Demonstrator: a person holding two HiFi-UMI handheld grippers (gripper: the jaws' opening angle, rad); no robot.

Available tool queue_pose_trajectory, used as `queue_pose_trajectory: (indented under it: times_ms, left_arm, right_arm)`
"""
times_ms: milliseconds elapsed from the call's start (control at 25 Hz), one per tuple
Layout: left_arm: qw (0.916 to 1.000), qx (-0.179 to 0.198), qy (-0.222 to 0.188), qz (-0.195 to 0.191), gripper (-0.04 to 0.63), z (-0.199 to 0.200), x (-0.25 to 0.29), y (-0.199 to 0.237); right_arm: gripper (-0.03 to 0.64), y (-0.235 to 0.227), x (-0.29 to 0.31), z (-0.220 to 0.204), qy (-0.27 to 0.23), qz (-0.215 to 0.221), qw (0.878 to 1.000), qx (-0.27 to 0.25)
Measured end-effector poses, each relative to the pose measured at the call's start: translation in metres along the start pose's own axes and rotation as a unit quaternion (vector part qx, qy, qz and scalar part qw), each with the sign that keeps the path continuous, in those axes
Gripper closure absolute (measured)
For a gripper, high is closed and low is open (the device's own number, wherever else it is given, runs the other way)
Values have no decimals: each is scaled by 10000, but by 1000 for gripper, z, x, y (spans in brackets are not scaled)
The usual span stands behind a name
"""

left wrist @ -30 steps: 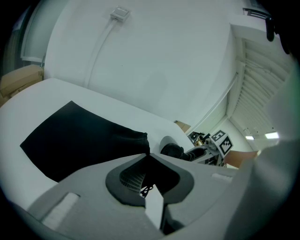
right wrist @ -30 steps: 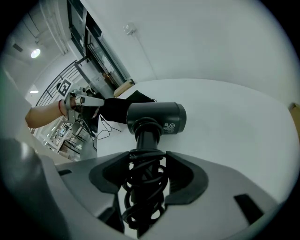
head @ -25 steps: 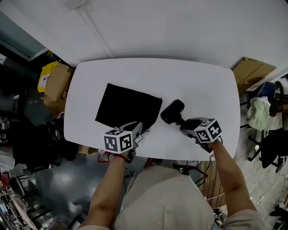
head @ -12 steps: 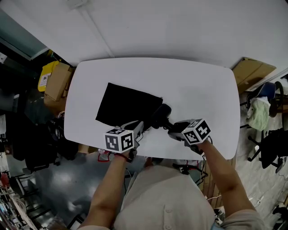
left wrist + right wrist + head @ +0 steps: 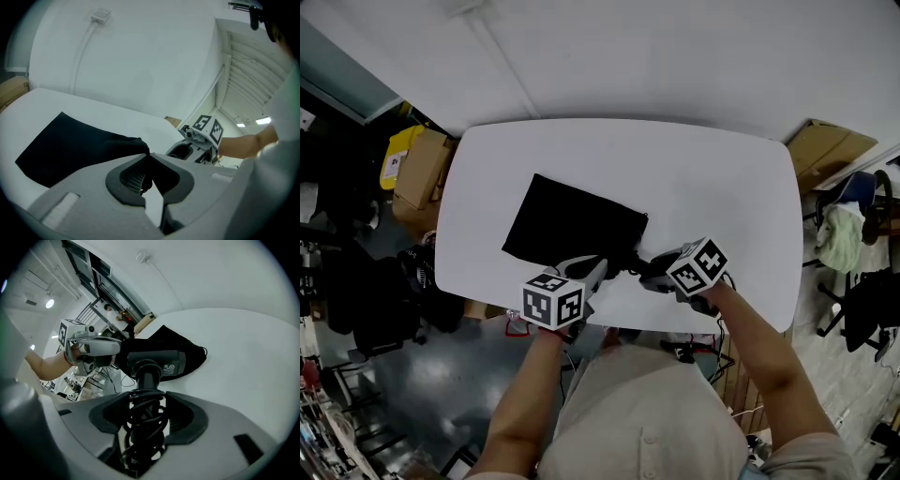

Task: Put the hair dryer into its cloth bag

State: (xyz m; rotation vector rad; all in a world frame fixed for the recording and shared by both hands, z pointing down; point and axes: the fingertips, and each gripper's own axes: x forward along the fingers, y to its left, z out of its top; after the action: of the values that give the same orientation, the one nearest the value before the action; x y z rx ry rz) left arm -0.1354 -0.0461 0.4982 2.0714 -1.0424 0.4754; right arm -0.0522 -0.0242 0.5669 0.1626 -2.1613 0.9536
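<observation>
Hair dryer (image 5: 154, 363) gripped within right claw (image 5: 146, 401)

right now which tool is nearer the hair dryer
Right. The right tool is clamped on the hair dryer, at its handle and coiled cord; the left tool pinches the cloth bag beside the dryer's head.

Ahead of the right tongs (image 5: 146, 397), the hair dryer (image 5: 152, 361) carries a label (image 5: 172, 367) too small to read. One end of its barrel is hidden behind the left tongs (image 5: 146, 155), so whether it sits inside the bag (image 5: 572, 225) cannot be told. Its handle's lower end is cut off.
</observation>
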Motion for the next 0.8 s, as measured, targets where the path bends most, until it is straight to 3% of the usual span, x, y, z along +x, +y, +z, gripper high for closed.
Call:
queue_pose_trajectory:
  times_ms: [320,560,800]
  left_arm:
    - [9959,462,329,-712,568,-11,0,-33]
    - [9918,467,456,-1096,568,-21,2,-50]
    - [9916,344,526,-1128,568,-28,-2,-45]
  right_arm:
    - [368,4,9,8,246,-40,9994,-244]
    - [368,4,17,15,398,-110,9981,-459]
    - [368,8,13,20,651,-65,9957,-662]
